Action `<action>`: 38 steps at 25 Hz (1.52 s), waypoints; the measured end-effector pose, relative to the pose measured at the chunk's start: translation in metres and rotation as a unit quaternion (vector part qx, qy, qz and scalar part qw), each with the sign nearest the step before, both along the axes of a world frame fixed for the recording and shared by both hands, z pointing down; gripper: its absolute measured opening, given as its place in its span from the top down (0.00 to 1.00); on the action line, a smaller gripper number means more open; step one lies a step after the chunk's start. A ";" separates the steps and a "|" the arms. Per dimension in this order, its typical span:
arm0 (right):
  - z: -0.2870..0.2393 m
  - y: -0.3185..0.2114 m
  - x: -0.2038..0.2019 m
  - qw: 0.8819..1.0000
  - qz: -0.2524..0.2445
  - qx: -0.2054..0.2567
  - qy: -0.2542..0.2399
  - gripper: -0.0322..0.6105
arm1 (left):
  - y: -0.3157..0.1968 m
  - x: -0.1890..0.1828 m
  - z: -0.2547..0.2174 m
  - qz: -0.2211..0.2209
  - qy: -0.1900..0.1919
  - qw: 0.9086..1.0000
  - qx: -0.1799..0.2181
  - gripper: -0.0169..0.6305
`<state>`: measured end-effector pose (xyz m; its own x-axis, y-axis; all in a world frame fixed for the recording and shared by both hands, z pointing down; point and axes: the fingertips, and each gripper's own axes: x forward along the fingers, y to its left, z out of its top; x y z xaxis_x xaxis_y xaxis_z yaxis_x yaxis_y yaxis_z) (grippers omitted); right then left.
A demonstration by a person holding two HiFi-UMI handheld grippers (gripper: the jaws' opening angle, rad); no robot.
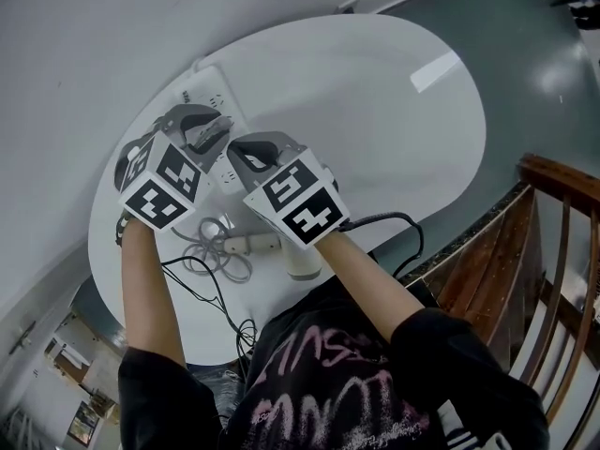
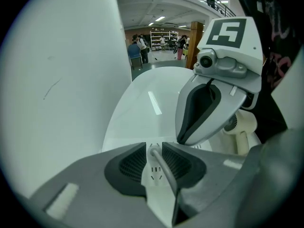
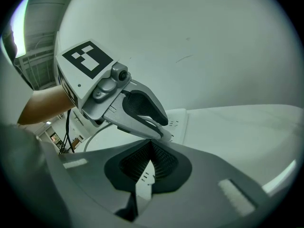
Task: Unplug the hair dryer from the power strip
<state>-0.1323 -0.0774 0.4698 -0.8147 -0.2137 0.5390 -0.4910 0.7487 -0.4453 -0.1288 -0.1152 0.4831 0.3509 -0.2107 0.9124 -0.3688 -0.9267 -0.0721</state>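
The white power strip [image 1: 208, 97] lies at the table's far left, and its socket marks show under both grippers [image 2: 153, 171] [image 3: 176, 121]. My left gripper [image 1: 214, 137] [image 2: 153, 150] is down over it, jaws drawn in on a grey cord [image 2: 164, 172] that runs back between them; the plug itself is hidden. Just to its right my right gripper [image 1: 236, 162] [image 3: 151, 145] is shut with its tips touching, over the strip. The cream hair dryer [image 1: 302, 261] [image 2: 240, 127] lies by the near edge, partly under my right hand.
Loose white and black cords [image 1: 217, 249] coil near the front left with a second white strip [image 1: 255, 244]. The oval white table [image 1: 403, 129] extends to the right. A wooden railing [image 1: 553, 251] stands right of the table. A grey wall [image 1: 84, 54] runs along the left.
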 end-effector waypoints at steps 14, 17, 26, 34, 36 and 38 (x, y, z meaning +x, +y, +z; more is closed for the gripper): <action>0.027 0.006 -0.009 0.998 -0.028 -0.038 0.035 0.92 | 0.001 0.001 0.004 0.005 0.004 1.000 -0.011 0.86; 0.031 0.004 -0.009 0.998 -0.025 -0.040 0.037 0.92 | 0.001 0.001 0.004 0.003 0.008 1.000 -0.014 0.87; 0.032 0.004 -0.013 0.997 -0.033 -0.060 0.030 0.91 | 0.001 0.001 0.003 0.004 0.005 1.000 -0.019 0.88; 0.032 0.003 -0.017 0.997 -0.047 -0.061 0.030 0.92 | 0.001 0.001 0.002 -0.002 0.006 1.000 -0.019 0.88; 0.032 0.003 -0.019 0.996 -0.047 -0.067 0.032 0.92 | 0.001 0.001 0.002 -0.005 0.005 1.000 -0.019 0.89; 0.032 0.003 -0.019 0.996 -0.048 -0.070 0.030 0.92 | 0.001 0.001 0.002 0.001 0.000 1.000 -0.017 0.89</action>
<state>-0.1516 -0.0748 0.5021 -0.7931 -0.0559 0.6066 -0.4494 0.7259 -0.5206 -0.1281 -0.1140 0.4850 0.3509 -0.1794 0.9191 -0.3675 -0.9291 -0.0411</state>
